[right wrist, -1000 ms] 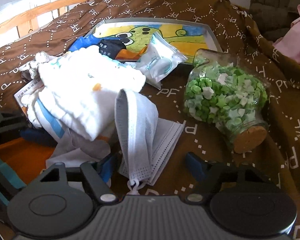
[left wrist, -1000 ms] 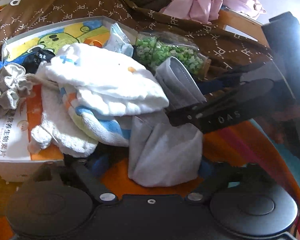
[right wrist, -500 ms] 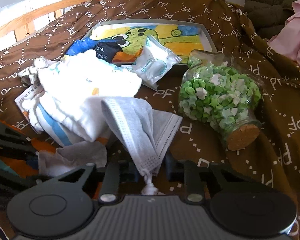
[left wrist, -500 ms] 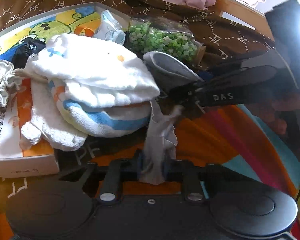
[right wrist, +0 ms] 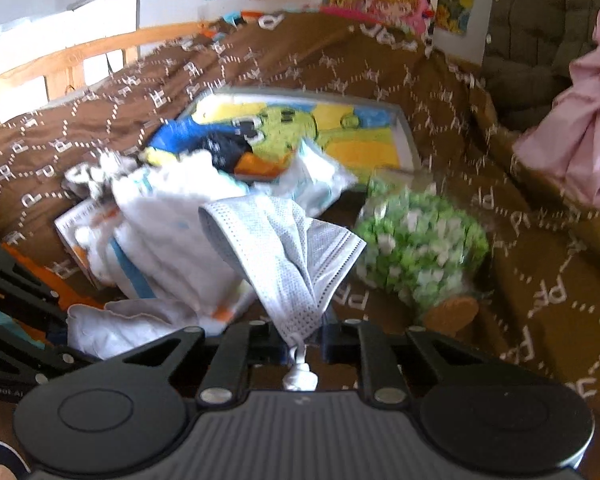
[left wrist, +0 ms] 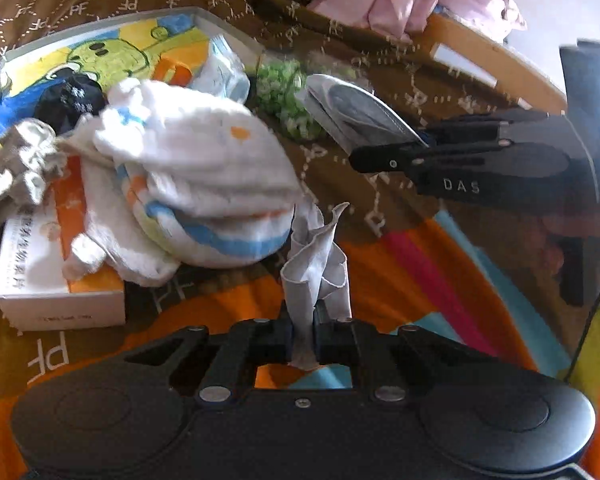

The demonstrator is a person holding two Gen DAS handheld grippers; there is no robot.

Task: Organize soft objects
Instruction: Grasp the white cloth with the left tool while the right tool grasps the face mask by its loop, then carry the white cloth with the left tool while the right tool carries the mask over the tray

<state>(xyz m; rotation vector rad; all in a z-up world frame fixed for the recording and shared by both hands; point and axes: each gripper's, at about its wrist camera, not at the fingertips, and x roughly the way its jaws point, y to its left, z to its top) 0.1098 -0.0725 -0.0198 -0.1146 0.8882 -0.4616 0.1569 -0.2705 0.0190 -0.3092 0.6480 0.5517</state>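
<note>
While both of my grippers are clenched, each grips its own soft item above the brown bedspread (right wrist: 440, 92). My left gripper (left wrist: 303, 336) pinches a crumpled grey cloth (left wrist: 316, 264); the cloth stands up from the jaws and its free end points toward the towel pile. My right gripper (right wrist: 303, 340) is closing on the gathered end of a grey face mask (right wrist: 284, 248), pads pressing on it; the knotted ear loop (right wrist: 300, 374) hangs out behind the jaws and the mask body fans upward in front. In the left view the same mask (left wrist: 360, 116) sticks out from the right gripper's black fingers (left wrist: 384, 158).

White baby clothes and a striped towel (left wrist: 204, 184) lie heaped partly on a white-and-orange box (left wrist: 44, 276), near the bedspread's left side. Behind them sits a cartoon-printed tray (right wrist: 340, 136) holding a dark sock (left wrist: 70, 96) and a wrapped mask packet (right wrist: 320, 178). A corked jar of green paper stars (right wrist: 420, 248) lies on its side just right of the mask. Pink garment (right wrist: 580, 140) is bunched at the far right edge. Frames are motion-blurred.
</note>
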